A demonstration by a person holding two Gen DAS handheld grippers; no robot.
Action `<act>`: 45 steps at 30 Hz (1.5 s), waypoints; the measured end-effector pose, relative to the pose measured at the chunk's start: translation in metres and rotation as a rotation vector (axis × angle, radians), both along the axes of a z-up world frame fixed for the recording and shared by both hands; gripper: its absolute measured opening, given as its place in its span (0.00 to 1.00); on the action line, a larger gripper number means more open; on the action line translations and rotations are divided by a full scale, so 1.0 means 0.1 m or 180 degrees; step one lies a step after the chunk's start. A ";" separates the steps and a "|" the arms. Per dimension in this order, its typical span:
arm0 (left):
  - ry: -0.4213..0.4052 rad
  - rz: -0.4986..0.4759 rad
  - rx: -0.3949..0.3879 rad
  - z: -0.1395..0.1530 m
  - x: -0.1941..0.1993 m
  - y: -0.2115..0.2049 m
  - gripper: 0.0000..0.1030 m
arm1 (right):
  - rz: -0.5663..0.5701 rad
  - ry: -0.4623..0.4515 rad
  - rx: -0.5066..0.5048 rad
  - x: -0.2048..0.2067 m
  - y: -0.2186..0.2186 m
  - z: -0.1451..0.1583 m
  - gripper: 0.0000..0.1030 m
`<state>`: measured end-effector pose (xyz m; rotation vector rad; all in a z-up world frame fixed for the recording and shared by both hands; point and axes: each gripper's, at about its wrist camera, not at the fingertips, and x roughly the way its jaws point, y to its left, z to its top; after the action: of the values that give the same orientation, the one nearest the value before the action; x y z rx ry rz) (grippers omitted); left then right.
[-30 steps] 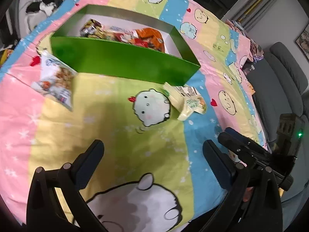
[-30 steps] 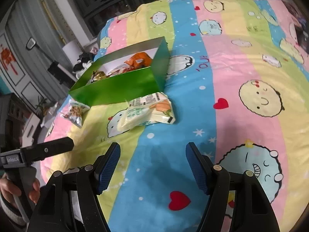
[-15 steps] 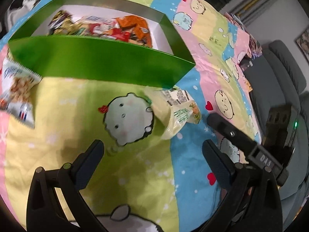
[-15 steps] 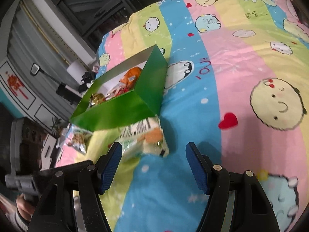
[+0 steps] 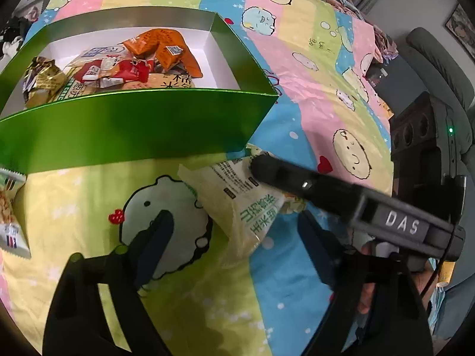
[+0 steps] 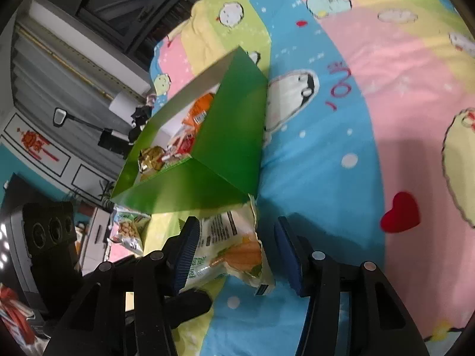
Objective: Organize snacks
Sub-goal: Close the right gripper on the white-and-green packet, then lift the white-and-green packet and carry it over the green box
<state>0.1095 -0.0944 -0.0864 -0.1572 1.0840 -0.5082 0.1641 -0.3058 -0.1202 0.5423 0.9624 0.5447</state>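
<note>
A green box (image 5: 133, 127) with several snack packs inside lies on the cartoon bedsheet; it also shows in the right wrist view (image 6: 231, 136). A pale green snack bag (image 5: 237, 198) lies just in front of its near right corner. My right gripper (image 6: 237, 249) is open, with its jaws on either side of that bag (image 6: 228, 246), not closed on it. My left gripper (image 5: 234, 252) is open and empty, just short of the same bag.
Another white snack bag (image 5: 9, 216) lies at the left by the box; it shows in the right wrist view (image 6: 127, 231) too. A grey sofa (image 5: 439, 68) stands past the bed's right edge. Cabinets and a dark window are behind the box.
Both grippers have moved toward the box and the pale green bag. The right gripper's jaws now straddle the bag. Both stay open.
</note>
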 end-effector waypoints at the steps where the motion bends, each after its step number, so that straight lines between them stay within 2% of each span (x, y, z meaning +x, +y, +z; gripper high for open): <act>1: 0.0004 -0.0013 0.0000 -0.02 0.01 -0.01 0.70 | 0.0023 0.0040 0.0027 0.01 0.01 -0.03 0.46; 2: 0.0011 -0.0038 -0.0012 -0.04 0.03 -0.02 0.65 | 0.0043 0.0069 0.0084 0.01 0.01 -0.06 0.44; 3: 0.0016 -0.0052 -0.0017 -0.05 0.04 -0.03 0.54 | 0.0047 0.0079 0.0133 0.01 0.01 -0.08 0.41; 4: 0.0013 -0.0057 -0.0021 -0.07 0.05 -0.02 0.47 | 0.0051 0.0078 0.0167 0.01 0.00 -0.08 0.39; 5: 0.0006 -0.0050 -0.0025 -0.07 0.05 -0.03 0.47 | 0.0054 0.0073 0.0192 0.01 0.00 -0.09 0.35; 13: 0.0008 -0.0087 -0.0065 -0.05 0.04 -0.02 0.35 | 0.0150 -0.0030 0.0155 -0.07 0.06 -0.08 0.28; 19: -0.0013 -0.0136 -0.0083 0.03 -0.11 0.02 0.32 | 0.0116 -0.0103 0.0236 -0.20 0.08 -0.02 0.27; 24: -0.0017 -0.0213 0.0026 0.07 -0.33 0.04 0.32 | 0.0071 -0.0146 0.0261 -0.44 0.13 0.01 0.27; 30: -0.0047 -0.0198 -0.0005 0.19 -0.52 0.09 0.33 | 0.0136 -0.0276 0.0129 -0.64 0.23 0.19 0.27; 38: -0.0330 -0.0166 -0.0057 0.52 -0.74 0.17 0.33 | 0.0203 -0.0596 0.0051 -0.88 0.33 0.56 0.27; 45: -0.0500 -0.0123 -0.0153 0.69 -0.83 0.29 0.33 | 0.0262 -0.0798 -0.0064 -1.00 0.44 0.81 0.27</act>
<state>0.0265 -0.0652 -0.0174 -0.1363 0.9235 -0.5722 0.0644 -0.2618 -0.0390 0.4063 0.7529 0.6595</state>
